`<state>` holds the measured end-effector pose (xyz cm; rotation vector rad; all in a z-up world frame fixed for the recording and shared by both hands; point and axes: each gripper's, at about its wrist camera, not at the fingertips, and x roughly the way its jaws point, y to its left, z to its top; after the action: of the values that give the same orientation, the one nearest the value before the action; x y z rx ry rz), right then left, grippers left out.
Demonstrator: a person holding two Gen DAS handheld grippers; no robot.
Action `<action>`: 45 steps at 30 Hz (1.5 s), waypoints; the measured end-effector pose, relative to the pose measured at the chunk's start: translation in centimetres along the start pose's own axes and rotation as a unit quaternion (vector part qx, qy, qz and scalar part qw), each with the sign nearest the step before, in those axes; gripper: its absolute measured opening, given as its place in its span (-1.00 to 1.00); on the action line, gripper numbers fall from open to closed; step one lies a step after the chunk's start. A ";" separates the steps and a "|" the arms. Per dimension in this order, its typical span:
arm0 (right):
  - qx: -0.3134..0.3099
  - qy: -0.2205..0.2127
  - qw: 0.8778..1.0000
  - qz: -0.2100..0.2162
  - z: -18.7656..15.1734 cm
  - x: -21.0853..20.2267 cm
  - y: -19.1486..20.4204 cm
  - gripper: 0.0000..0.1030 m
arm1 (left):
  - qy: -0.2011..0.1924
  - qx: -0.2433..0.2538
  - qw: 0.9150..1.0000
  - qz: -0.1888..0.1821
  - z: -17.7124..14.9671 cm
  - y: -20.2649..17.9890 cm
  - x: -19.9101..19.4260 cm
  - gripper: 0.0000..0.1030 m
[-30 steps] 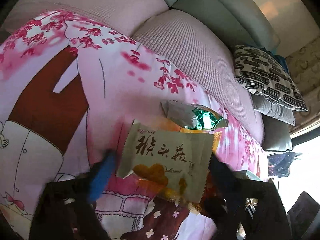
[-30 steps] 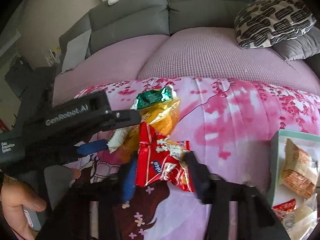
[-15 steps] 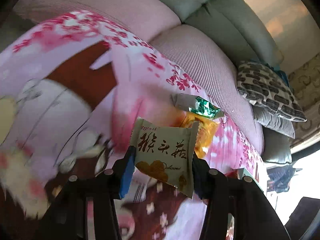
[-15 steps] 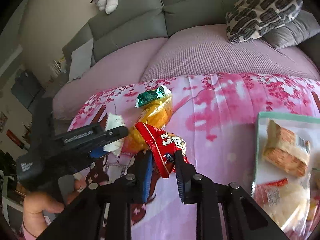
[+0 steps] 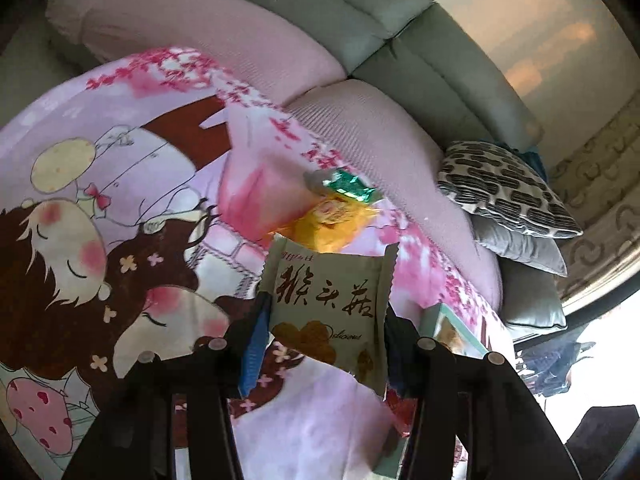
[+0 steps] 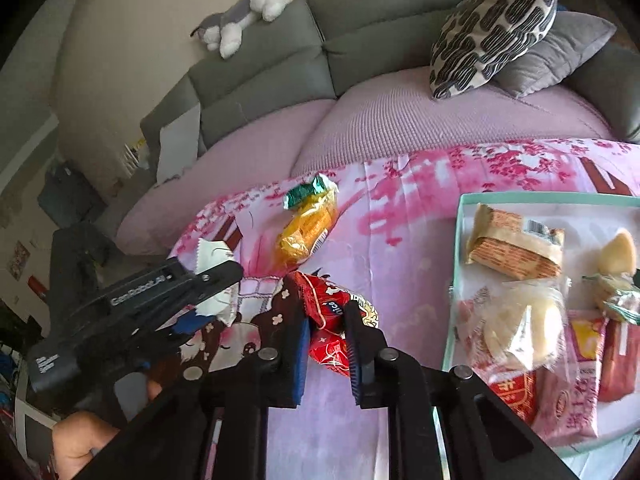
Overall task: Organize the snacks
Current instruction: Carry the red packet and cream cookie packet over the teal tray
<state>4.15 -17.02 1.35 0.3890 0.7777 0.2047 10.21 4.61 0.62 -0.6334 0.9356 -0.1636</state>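
My left gripper (image 5: 320,332) is shut on a pale green snack packet (image 5: 328,304) with dark Chinese lettering and holds it above the cloth. The same packet shows white in the right wrist view (image 6: 216,280), inside the left gripper (image 6: 212,292). My right gripper (image 6: 326,336) is shut on a red snack packet (image 6: 332,316), lifted off the cloth. A yellow packet (image 6: 308,224) and a green-foil packet (image 6: 308,192) lie on the cloth beyond; both show in the left wrist view, yellow (image 5: 332,224) and green (image 5: 344,184).
A mint-rimmed tray (image 6: 454,280) at the right holds several wrapped snacks. A pink cartoon cloth (image 5: 100,200) covers the surface. Behind it is a sofa with pink seat covers (image 6: 420,120), a patterned cushion (image 6: 492,28) and a plush toy (image 6: 240,20).
Both grippers closed on their packets and lifted them. The right gripper moved right toward the tray, which now fills more of its view. The left gripper rose and pulled back.
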 end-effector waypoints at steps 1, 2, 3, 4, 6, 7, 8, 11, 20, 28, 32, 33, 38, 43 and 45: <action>0.000 -0.006 1.000 0.002 0.0 -0.5 -0.1 -0.65 | -0.003 0.002 1.000 -0.001 -0.1 -0.2 -0.2 -0.01; 0.002 -0.013 1.000 0.003 -0.1 -1.0 -0.1 -0.65 | -0.006 0.006 1.000 -0.002 -0.3 -0.6 -0.5 -0.01; 0.005 -0.021 1.000 0.006 -0.1 -1.6 -0.3 -0.65 | -0.008 0.010 1.000 -0.002 -0.3 -0.9 -0.7 -0.01; 0.007 -0.027 1.000 0.010 0.0 -2.0 -0.4 -0.65 | -0.010 0.014 1.000 -0.005 -0.3 -1.2 -0.9 -0.01; 0.009 -0.037 0.999 0.015 0.3 -2.6 -0.7 -0.65 | -0.014 0.025 1.000 -0.008 -0.4 -1.9 -1.2 -0.01; 0.009 -0.045 0.999 0.017 0.5 -3.0 -0.9 -0.65 | -0.016 0.029 0.999 -0.009 -0.5 -2.2 -1.4 -0.01; 0.010 -0.049 0.999 0.019 0.6 -3.1 -1.0 -0.65 | -0.017 0.033 0.999 -0.010 -0.6 -2.5 -1.5 -0.01; 0.015 -0.073 0.997 0.022 1.3 -4.5 -1.9 -0.65 | -0.025 0.046 0.999 -0.012 -0.6 -3.5 -2.0 -0.01; 0.053 -0.142 0.988 -0.028 2.8 -8.6 -7.2 -0.65 | -0.032 0.108 0.994 -0.013 -1.6 -7.6 -2.1 0.00; 0.113 -0.181 0.970 -0.112 3.1 -12.1 -13.5 -0.65 | 0.011 0.178 0.983 -0.046 -4.3 -13.6 1.5 0.00; 0.138 -0.188 0.959 -0.162 2.8 -13.2 -16.6 -0.65 | 0.036 0.226 0.971 -0.064 -6.4 -17.5 3.4 0.00; 0.141 -0.190 0.956 -0.171 2.7 -13.4 -17.0 -0.65 | 0.043 0.238 0.968 -0.065 -7.0 -18.3 3.8 0.00; 0.167 -0.189 0.946 -0.206 1.9 -13.6 -20.0 -0.65 | 0.082 0.293 0.951 -0.063 -9.9 -21.6 6.8 0.00; 0.175 -0.179 0.942 -0.222 1.7 -12.9 -21.5 -0.65 | 0.115 0.320 0.939 -0.052 -11.8 -23.4 9.7 0.00; 0.177 -0.173 0.943 -0.223 1.7 -12.6 -21.8 -0.65 | 0.123 0.325 0.937 -0.044 -12.4 -23.8 10.8 0.01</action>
<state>-2.58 -41.29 1.50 0.5579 0.5333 -0.4275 10.07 -24.29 1.42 -0.0356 1.0196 -0.6163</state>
